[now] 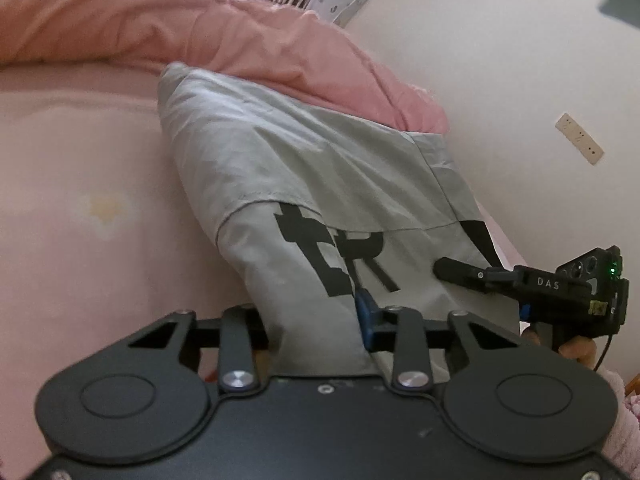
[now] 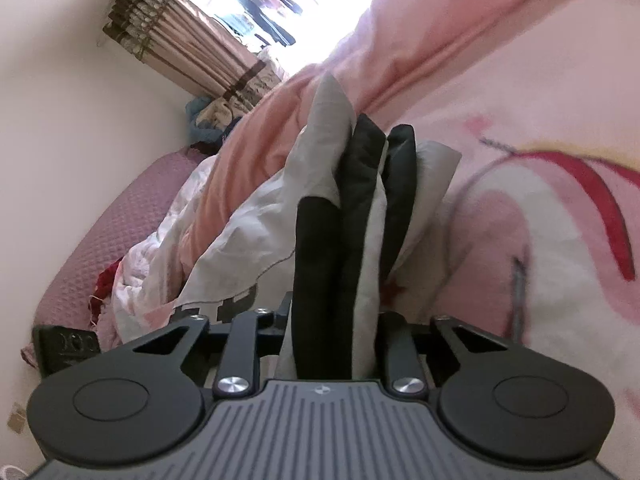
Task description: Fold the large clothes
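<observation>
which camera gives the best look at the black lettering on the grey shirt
The left wrist view. There the grey shirt is spread over the pink bed, and its black lettering faces the camera. The right wrist view shows only bunched cloth in the right gripper and a fragment of the print.

grey shirt [image 1: 320,168] with black lettering; pink bedsheet [image 1: 80,200]; salmon duvet [image 1: 160,20].

Garment [image 1: 320,168]: large, light grey, black block lettering [image 1: 340,252] across it; creased, partly lifted off the pink bed, near edge bunched into folds [image 2: 360,184].
</observation>
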